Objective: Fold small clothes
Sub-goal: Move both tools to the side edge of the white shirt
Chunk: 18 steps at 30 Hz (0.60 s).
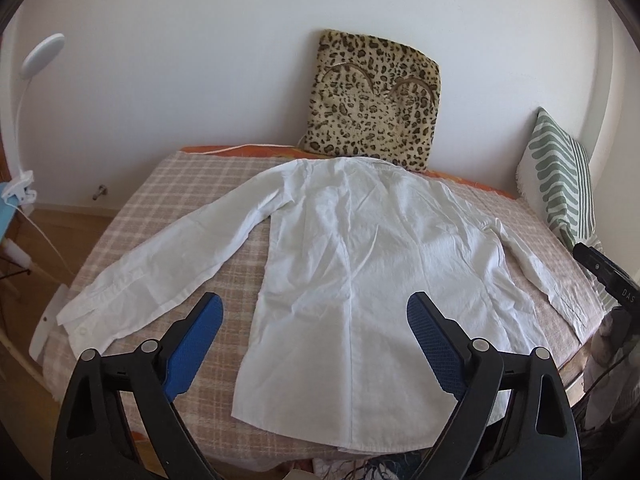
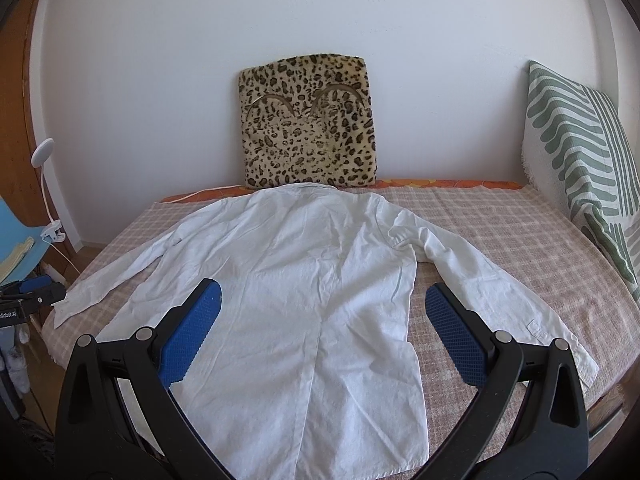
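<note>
A small white long-sleeved shirt (image 1: 352, 264) lies flat, back side up, on a checked bedspread (image 1: 192, 184), collar toward the wall and both sleeves spread out. It also shows in the right wrist view (image 2: 304, 280). My left gripper (image 1: 316, 312) is open and empty, held above the shirt's lower left part. My right gripper (image 2: 322, 300) is open and empty, above the shirt's lower right part. The right gripper's body shows at the right edge of the left wrist view (image 1: 608, 276); the left gripper's body shows at the left edge of the right wrist view (image 2: 28, 300).
A leopard-print cushion (image 1: 372, 100) leans on the white wall behind the collar. A green-striped pillow (image 2: 584, 160) stands at the bed's right end. A white clip lamp (image 1: 28, 120) and blue chair (image 2: 16, 236) stand left of the bed, over wooden floor.
</note>
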Tool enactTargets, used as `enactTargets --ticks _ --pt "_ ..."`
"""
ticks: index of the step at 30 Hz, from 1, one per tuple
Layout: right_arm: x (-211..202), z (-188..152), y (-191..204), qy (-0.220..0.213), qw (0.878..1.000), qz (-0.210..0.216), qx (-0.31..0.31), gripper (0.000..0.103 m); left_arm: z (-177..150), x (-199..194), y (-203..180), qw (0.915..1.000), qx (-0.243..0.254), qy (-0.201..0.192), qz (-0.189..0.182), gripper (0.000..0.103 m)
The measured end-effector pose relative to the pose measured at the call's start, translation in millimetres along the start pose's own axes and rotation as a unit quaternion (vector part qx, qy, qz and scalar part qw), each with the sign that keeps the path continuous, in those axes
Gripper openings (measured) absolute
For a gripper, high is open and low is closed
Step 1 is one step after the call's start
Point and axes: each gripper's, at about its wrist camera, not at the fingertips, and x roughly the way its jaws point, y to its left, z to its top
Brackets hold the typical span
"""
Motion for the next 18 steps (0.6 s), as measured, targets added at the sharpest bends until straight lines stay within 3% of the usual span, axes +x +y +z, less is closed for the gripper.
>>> enactTargets --ticks 4,7,11,18 --pt "5 1 19 0.001 0.999 0.037 -0.002 0.103 4 -4 44 0.9982 -0.056 0.001 0.024 0.078" --pt "5 3 28 -0.016 0.998 0.053 -0.003 0.103 6 -5 76 0.996 -0.073 0.0 0.051 0.073" --pt "14 16 28 -0.008 0.994 0.102 0.032 0.103 4 -6 122 0.9907 -0.102 0.004 0.089 0.061" --pt "65 55 48 0.063 0.984 0.166 0.028 0.103 -16 -12 210 0.9688 -0.226 0.02 0.098 0.048"
